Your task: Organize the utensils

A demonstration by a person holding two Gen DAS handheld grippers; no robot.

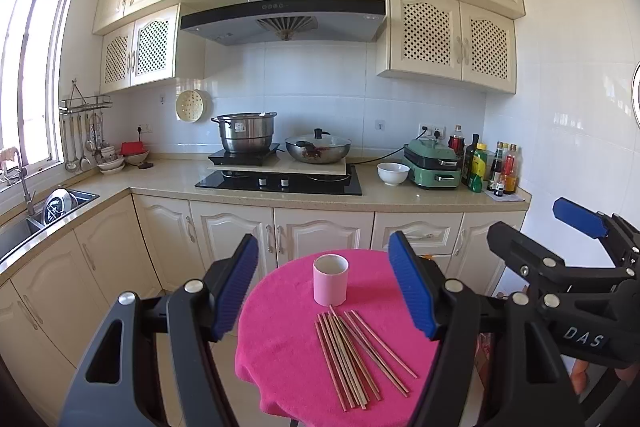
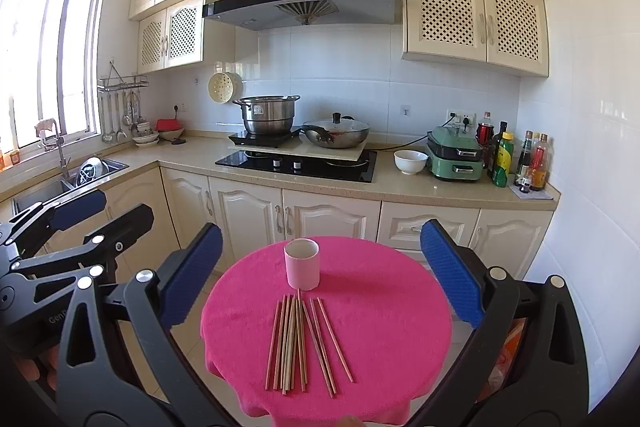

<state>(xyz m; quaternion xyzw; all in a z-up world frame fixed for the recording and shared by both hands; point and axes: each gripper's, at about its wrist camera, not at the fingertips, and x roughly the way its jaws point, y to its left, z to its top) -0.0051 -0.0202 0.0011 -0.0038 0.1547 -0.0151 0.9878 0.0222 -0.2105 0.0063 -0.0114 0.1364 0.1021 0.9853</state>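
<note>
Lying between both spread tongs (image 1: 324,291), chopsticks (image 1: 356,359) near cup (image 1: 330,279).

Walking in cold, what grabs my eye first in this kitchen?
The bright pink tablecloth on the small round table in front, with a pink cup standing upright and a loose bunch of chopsticks lying just before it. Two open blue-padded grippers, left gripper and right gripper, frame the table.

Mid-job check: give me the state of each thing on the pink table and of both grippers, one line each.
pink cup: upright, mouth open, no chopsticks in it.
chopsticks: lying flat in a loose fan on the cloth, just in front of the cup.
pink tablecloth: draped over the round table.
left gripper: open, holding nothing.
right gripper: open, holding nothing.
</note>
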